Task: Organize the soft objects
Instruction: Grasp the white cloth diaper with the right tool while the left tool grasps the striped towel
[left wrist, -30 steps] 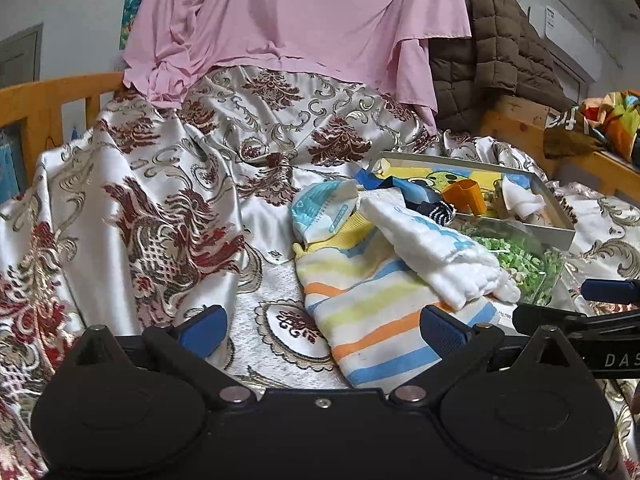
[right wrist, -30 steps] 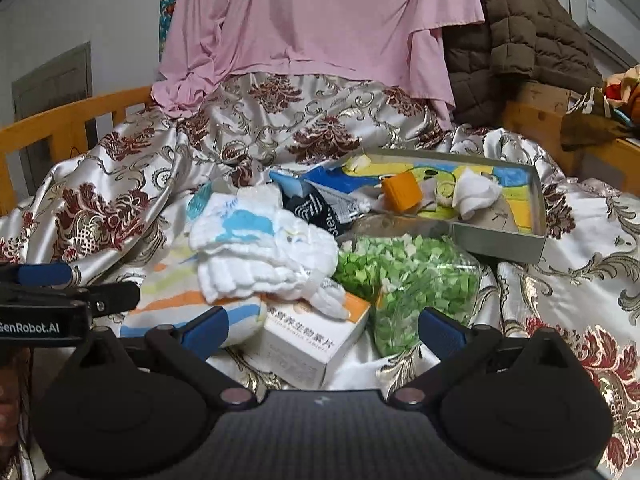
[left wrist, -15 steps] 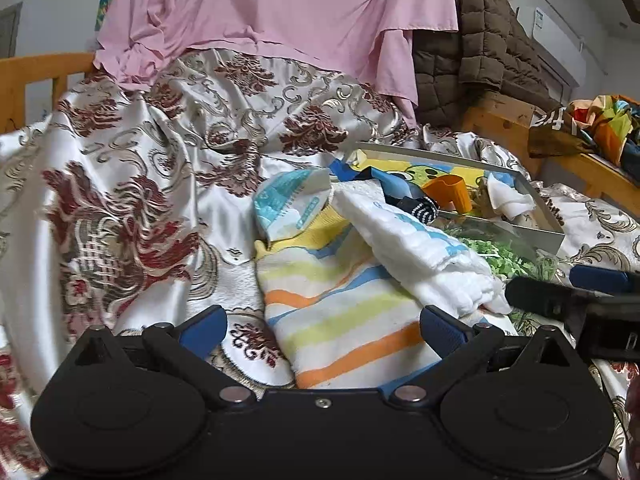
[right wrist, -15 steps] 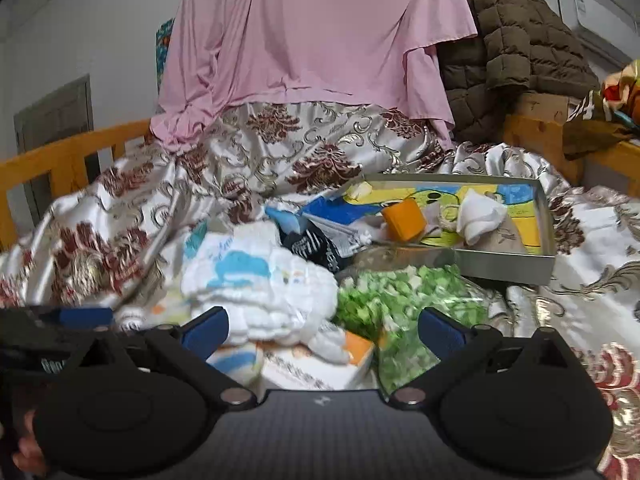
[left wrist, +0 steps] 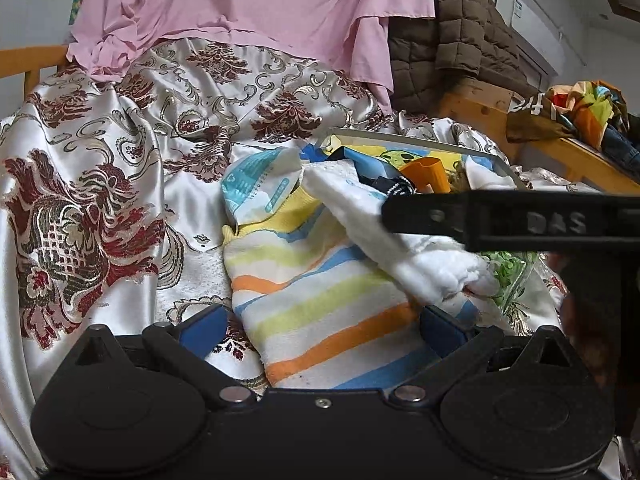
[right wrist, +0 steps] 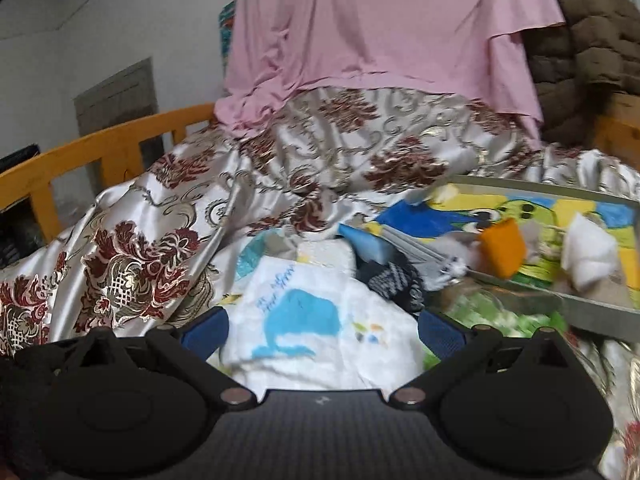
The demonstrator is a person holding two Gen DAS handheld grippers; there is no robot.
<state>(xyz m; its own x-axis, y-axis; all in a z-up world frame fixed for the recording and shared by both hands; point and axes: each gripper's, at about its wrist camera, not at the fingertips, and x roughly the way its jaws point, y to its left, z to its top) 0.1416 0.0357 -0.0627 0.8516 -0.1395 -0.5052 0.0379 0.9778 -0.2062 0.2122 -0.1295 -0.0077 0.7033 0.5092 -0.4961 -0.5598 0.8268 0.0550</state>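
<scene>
A pile of soft things lies on the patterned satin bedspread. My left gripper is open, low over the near end of a striped towel that lies between its blue pads. A white folded cloth with a blue whale print rests on the towel. My right gripper is open with this cloth between its fingers. One black finger of the right gripper crosses above the cloth in the left wrist view. A dark sock lies just behind.
A metal tray at the right holds an orange piece and a white wad. A bag of green bits lies before it. A pink garment and brown quilted coat hang behind. Wooden rail at left.
Both grippers have come forward and lower into the pile. The right gripper swung left over the white cloth, and its finger now crosses the left wrist view. The right view is motion-blurred.
</scene>
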